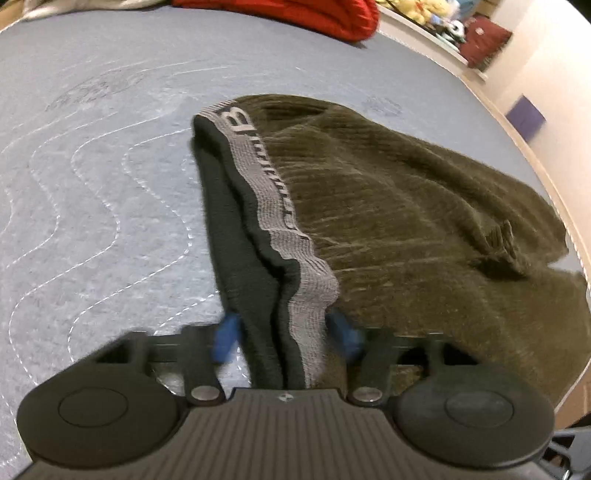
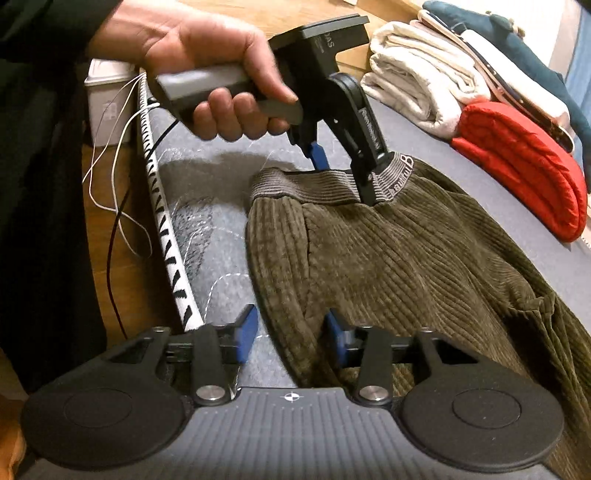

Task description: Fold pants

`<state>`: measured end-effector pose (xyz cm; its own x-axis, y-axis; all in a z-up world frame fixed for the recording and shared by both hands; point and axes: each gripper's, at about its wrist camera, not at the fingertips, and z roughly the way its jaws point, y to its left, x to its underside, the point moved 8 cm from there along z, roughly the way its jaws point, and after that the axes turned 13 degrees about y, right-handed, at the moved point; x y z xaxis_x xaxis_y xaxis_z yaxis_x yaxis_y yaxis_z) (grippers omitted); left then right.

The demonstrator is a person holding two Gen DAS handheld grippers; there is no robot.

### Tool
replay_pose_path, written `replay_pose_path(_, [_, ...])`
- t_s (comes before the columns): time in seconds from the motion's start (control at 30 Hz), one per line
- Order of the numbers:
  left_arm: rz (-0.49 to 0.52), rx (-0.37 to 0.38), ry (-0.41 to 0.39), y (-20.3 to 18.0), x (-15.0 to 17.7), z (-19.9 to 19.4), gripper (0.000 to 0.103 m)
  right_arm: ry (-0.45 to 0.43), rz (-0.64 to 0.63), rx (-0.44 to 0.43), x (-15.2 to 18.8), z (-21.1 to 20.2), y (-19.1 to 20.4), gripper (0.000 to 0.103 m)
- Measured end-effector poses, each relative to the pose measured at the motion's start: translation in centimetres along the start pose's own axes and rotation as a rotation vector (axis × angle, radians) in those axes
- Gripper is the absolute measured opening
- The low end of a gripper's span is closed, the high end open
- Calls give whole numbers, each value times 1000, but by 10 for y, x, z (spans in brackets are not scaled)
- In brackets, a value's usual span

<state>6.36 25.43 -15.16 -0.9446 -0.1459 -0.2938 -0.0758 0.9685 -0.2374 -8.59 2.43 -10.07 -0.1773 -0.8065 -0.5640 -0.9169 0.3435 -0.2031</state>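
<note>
Olive corduroy pants with a grey lettered waistband lie on a grey-blue quilted mattress. My left gripper points down at the waistband, which is bunched between its blue pads; both pads touch the cloth. A person's hand holds that gripper's handle. My right gripper straddles the side edge of the pants lower down. Its right pad rests on the corduroy, while its left pad stands off it over bare mattress.
A red padded garment and folded white cloth lie at the mattress's far side. A black-and-white striped trim marks the mattress's edge, with loose cables and a white box beyond it.
</note>
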Motion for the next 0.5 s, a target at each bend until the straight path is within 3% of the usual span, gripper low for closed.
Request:
replay_pose_path(0.07, [-1,13,-3,1,0,-6,19,3,4,-3,-2,6,-2,18])
replay_pose_path(0.17, [-21,28,-62,7,-3,-33,14,-28,-3,-20,-11,-1,1,13])
replay_pose_path(0.27, [-29,5,-92,20,8,-57,14,-107,-101,-22,-27,-17,23,12])
replay_pose_path(0.37, [-55,-31,-35,35,25,-52,14,-108,-113,-70,-35,-18,36,13])
replay_pose_path(0.43, [-40,-71,-19,37,30,-47,22,-70,-161,-69,-31,-10,48,14])
replay_pose_path(0.5, [-33,-111,-55,37,27,-54,32,-42,-175,-49,-25,-6,50,21])
